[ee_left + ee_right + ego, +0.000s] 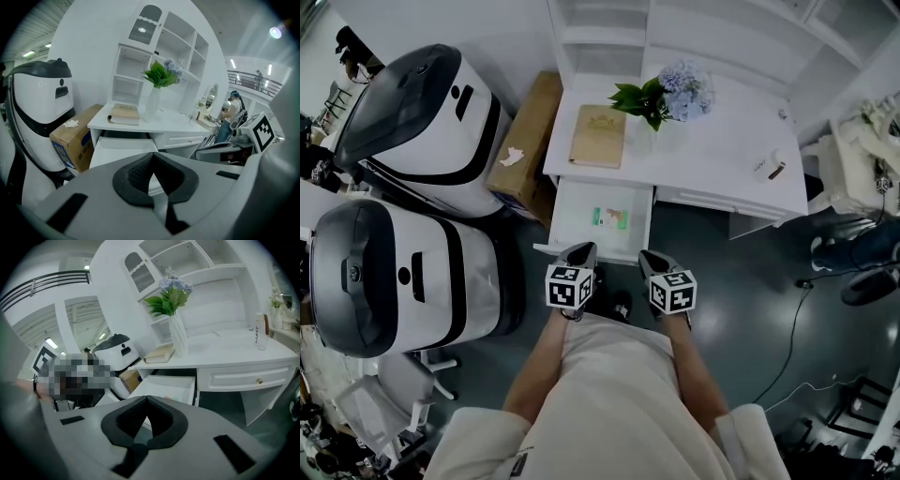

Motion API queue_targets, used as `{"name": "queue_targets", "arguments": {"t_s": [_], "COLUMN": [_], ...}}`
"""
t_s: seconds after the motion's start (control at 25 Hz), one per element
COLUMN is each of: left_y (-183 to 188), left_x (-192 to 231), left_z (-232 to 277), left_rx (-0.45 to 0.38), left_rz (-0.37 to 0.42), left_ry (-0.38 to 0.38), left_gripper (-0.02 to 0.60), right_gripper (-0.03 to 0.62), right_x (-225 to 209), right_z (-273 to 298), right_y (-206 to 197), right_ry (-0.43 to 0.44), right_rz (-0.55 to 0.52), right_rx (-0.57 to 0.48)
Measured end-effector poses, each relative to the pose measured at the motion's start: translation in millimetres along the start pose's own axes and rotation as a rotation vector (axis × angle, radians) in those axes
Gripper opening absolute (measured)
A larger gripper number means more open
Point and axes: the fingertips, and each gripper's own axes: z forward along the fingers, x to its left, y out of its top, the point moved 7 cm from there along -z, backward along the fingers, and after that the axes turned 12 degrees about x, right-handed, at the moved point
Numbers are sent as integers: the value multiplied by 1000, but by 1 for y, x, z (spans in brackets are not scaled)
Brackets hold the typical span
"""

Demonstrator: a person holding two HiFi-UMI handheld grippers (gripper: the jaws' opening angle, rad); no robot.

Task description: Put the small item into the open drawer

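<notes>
The white desk's drawer (pixel 572 220) stands pulled open, and a small green and orange packet (pixel 609 218) lies flat inside it. A small white tube with a dark cap (pixel 769 168) lies on the desktop at the right; it stands out in the right gripper view as the tube (pixel 260 331). My left gripper (pixel 584 250) and right gripper (pixel 650 257) hover side by side just in front of the drawer, above the floor. Each one is shut with nothing between its pads. The left gripper view shows the drawer front (pixel 123 145) beyond the touching pads (pixel 140 171).
A tan book (pixel 598 136) and a vase of flowers (pixel 666 92) sit on the desk (pixel 722 141). Two large white and black machines (pixel 422 122) (pixel 394 272) and a cardboard box (pixel 528 141) crowd the left. A cable (pixel 797 328) runs over the floor at right.
</notes>
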Motion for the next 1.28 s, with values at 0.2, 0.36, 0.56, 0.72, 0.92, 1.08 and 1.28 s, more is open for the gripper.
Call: {"name": "queue_targets", "arguments": {"t_s": [0.2, 0.36, 0.56, 0.72, 0.92, 1.08, 1.28], "left_y": [-1, -2, -4, -3, -3, -2, -3], "left_x": [-2, -2, 1, 0, -1, -1, -1], "left_z": [-2, 1, 0, 0, 1, 2, 3], "left_rx": [-8, -9, -12, -10, -7, -4, 3], "left_rz": [13, 18, 17, 22, 35, 40, 37], "left_ry": [-6, -2, 3, 9, 11, 13, 9], "left_gripper": [17, 17, 17, 17, 17, 17, 17], "right_gripper": [25, 25, 25, 25, 25, 25, 25], "right_x": [2, 0, -1, -3, -3, -4, -5], "right_z": [-2, -4, -5, -6, -7, -7, -6], "right_y": [-2, -2, -2, -1, -1, 0, -1], "right_ry": [-1, -6, -12, -29, -24, -22, -19], "right_rz": [-27, -43, -48, -66, -63, -63, -60], "right_rx": [6, 11, 7, 14, 9, 7, 10]}}
